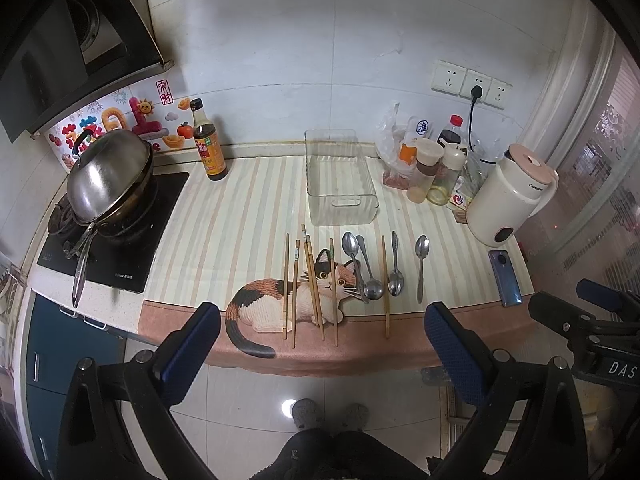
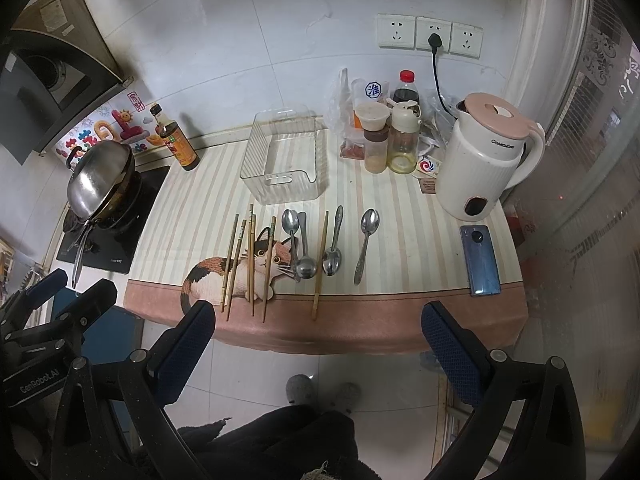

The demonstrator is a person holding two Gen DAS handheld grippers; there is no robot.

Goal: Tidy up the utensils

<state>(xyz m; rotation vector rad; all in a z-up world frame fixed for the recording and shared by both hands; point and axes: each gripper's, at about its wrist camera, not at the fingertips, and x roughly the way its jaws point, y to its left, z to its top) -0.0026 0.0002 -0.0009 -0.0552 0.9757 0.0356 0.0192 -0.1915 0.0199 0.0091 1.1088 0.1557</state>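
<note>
Both our left gripper (image 1: 322, 334) and right gripper (image 2: 318, 330) hang apart, holding nothing, before our striped cat mat (image 1: 248, 208) bearing chopsticks (image 1: 296, 292), spoons (image 1: 394, 264), and a clear bin (image 1: 340, 178) by the tiled wall (image 1: 320, 40).

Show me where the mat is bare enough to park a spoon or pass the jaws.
Bare striped mat lies between the soy sauce bottle and the clear bin, left of the chopsticks. Another patch sits between the rightmost spoon and the phone. The condiment jars by the kettle are crowded.
</note>
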